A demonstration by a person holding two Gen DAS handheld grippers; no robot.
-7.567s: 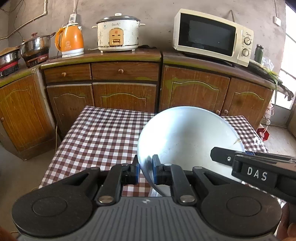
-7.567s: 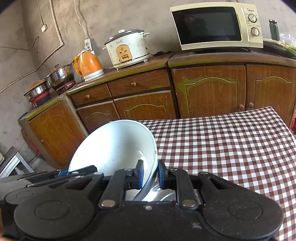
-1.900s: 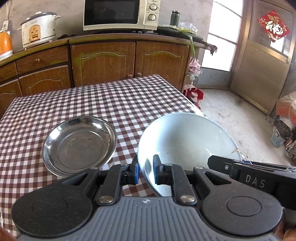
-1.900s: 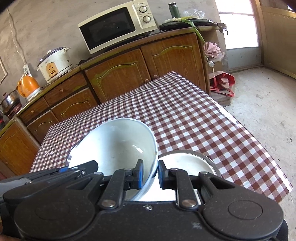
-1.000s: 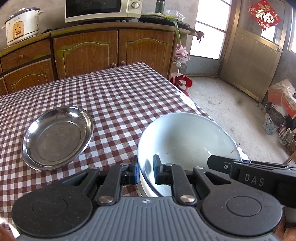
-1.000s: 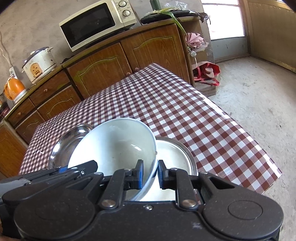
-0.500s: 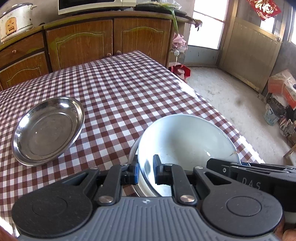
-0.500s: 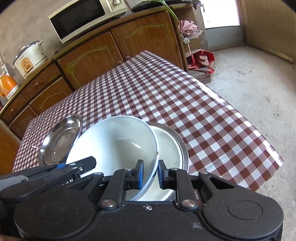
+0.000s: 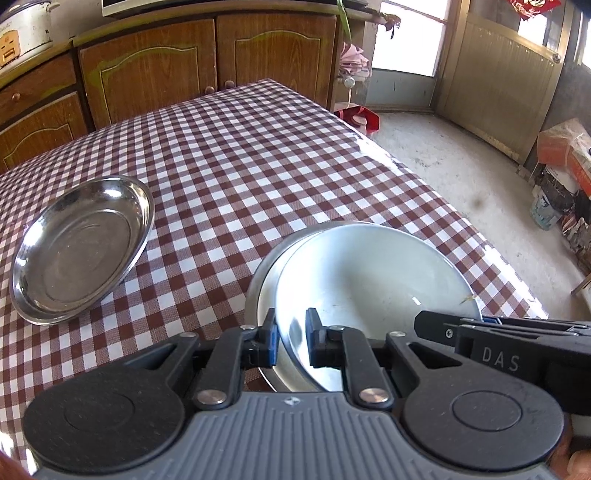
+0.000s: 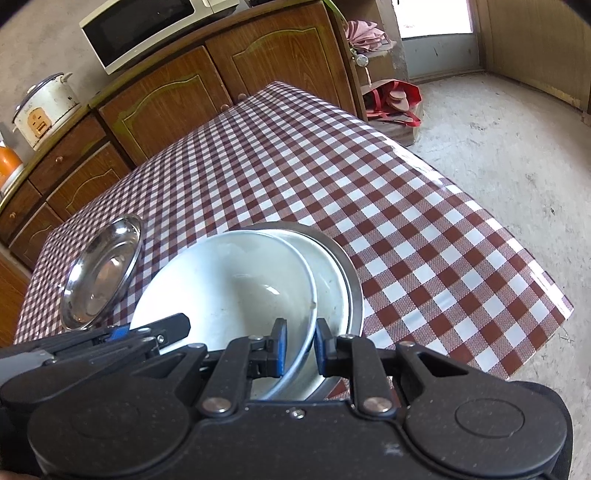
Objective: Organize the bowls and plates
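Observation:
A white bowl (image 9: 369, 280) (image 10: 236, 295) is held by its rim from both sides. My left gripper (image 9: 291, 341) is shut on its left rim and my right gripper (image 10: 298, 345) is shut on its right rim. The bowl sits low inside a steel-rimmed dish (image 9: 258, 280) (image 10: 343, 280) with a white inside, near the table's near right corner; whether it rests on the dish I cannot tell. An empty steel plate (image 9: 81, 243) (image 10: 99, 273) lies to the left on the checked tablecloth (image 9: 258, 155) (image 10: 332, 177).
The table's right edge (image 9: 461, 218) (image 10: 517, 240) drops to a concrete floor. Wooden cabinets (image 9: 207, 59) (image 10: 221, 74) stand behind the table, with a rice cooker (image 10: 44, 107) and a microwave (image 10: 147, 26) on top. Boxes (image 9: 561, 155) stand at the far right.
Both grippers have sunk with the white bowl, which now sits lower, within the steel-rimmed dish. The steel plate on the left has not moved on the cloth.

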